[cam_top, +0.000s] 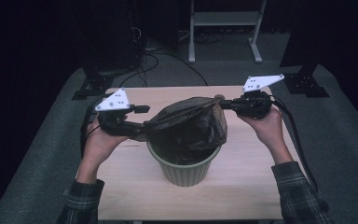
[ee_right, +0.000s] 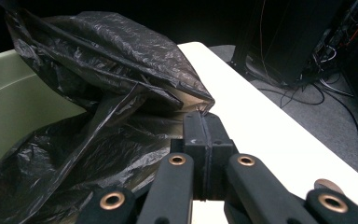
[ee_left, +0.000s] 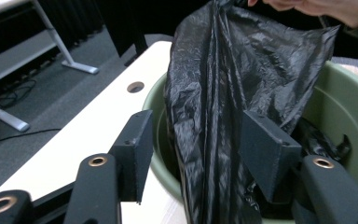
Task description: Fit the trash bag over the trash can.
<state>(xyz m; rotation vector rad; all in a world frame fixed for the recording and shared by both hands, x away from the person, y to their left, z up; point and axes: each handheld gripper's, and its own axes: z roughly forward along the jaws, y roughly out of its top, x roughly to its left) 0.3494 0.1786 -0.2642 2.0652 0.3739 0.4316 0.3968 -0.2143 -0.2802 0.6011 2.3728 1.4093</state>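
A black plastic bag rises out of a green ribbed bin in the middle of the light wooden table. My right gripper is shut on the bag's upper right edge and holds it up; in the right gripper view its jaws meet on the film of the bag, beside the bin wall. My left gripper is at the bag's left side. Its jaws stand apart with a hanging fold of the bag between them, above the bin rim.
A grey metal stand is on the floor behind the table. Black stand bases flank the table's far corners, with cables on the carpet. A round hole is in the tabletop near the bin.
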